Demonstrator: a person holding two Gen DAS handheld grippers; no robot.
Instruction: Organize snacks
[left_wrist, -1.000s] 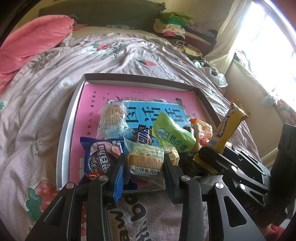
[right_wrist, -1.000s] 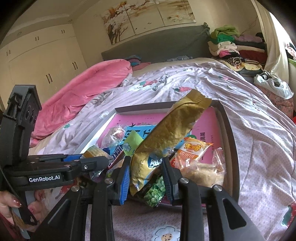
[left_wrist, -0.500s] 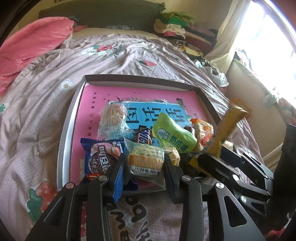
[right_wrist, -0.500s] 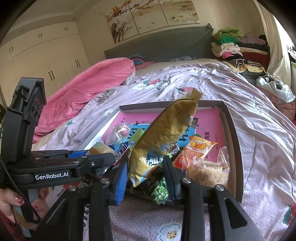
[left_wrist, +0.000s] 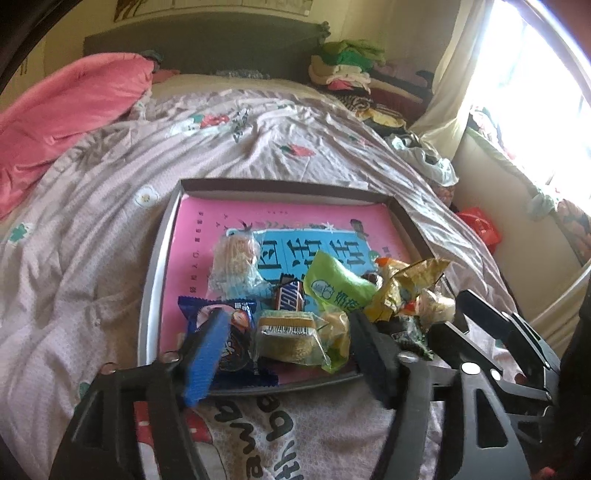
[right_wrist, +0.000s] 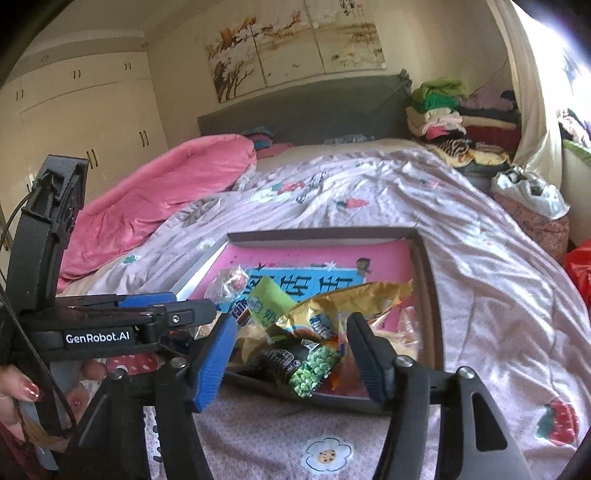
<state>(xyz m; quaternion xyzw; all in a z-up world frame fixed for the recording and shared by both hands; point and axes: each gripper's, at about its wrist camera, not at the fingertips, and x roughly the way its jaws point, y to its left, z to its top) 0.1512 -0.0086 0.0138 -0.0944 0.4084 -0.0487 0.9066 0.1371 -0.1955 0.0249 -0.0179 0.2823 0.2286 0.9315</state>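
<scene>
A grey tray (left_wrist: 155, 280) with a pink liner lies on the bed and holds several snacks. My left gripper (left_wrist: 290, 354) is at its near edge with jaws opening. A clear-wrapped cake (left_wrist: 288, 336) lies between the jaws, free of the pads. Beside the cake are a blue cookie pack (left_wrist: 232, 325), a chocolate bar (left_wrist: 290, 297) and a green packet (left_wrist: 336, 291). My right gripper (right_wrist: 291, 360) is opening too. The gold packet (right_wrist: 343, 299) lies loose on the pile beyond it, over a green pea packet (right_wrist: 314, 369). Neither gripper presses on anything.
The bedspread (left_wrist: 92, 258) is rumpled around the tray. A pink quilt (right_wrist: 155, 195) is heaped at the far left. Folded clothes (right_wrist: 439, 114) sit by the headboard. A white bag (right_wrist: 528, 192) and a red bag (left_wrist: 480, 225) are at the right bedside. A hand (right_wrist: 18, 395) holds the left gripper.
Both grippers were shut a second ago and now stand apart. The left let go of the cake. The gold packet, held upright by the right, fell flat onto the pile.
</scene>
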